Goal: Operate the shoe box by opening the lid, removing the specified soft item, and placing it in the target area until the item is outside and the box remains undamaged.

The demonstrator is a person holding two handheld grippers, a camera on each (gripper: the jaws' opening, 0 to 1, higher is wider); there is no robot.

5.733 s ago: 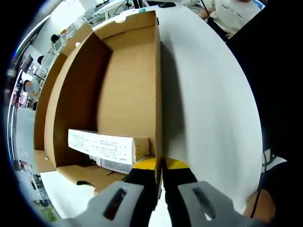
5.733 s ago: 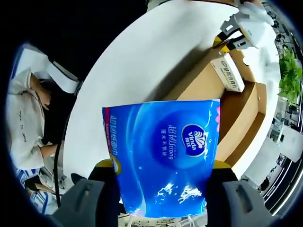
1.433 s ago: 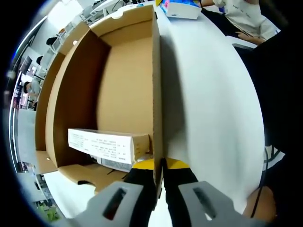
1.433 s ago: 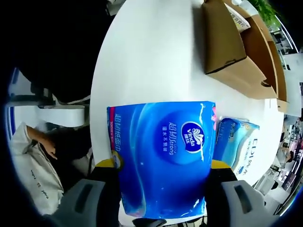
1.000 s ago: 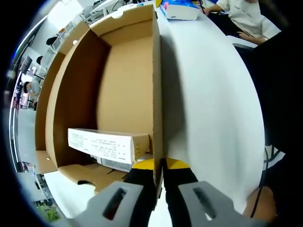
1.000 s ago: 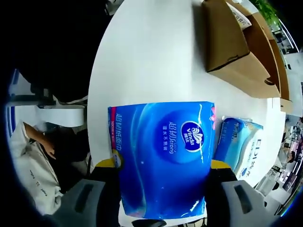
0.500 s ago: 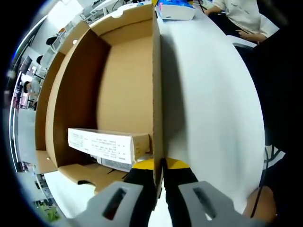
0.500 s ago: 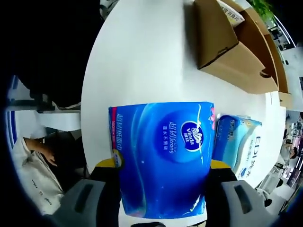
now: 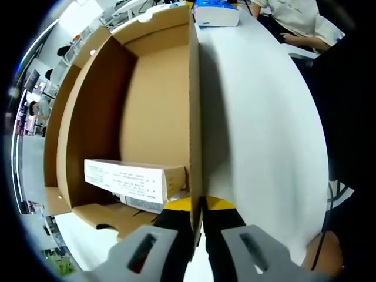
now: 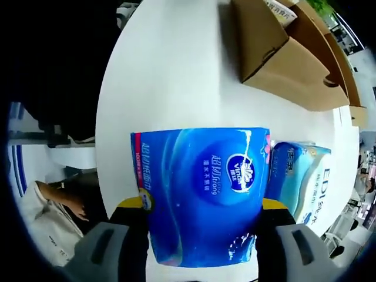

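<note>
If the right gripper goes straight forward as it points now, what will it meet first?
Probably the white table: the right gripper, shut on the blue tissue pack, points down at it, so the pack touches first. Depth is unclear.

Left gripper view: my camera sits close, facing along the open brown cardboard shoe box wall. Right gripper view: looks down on the white table; both share box and table.
</note>
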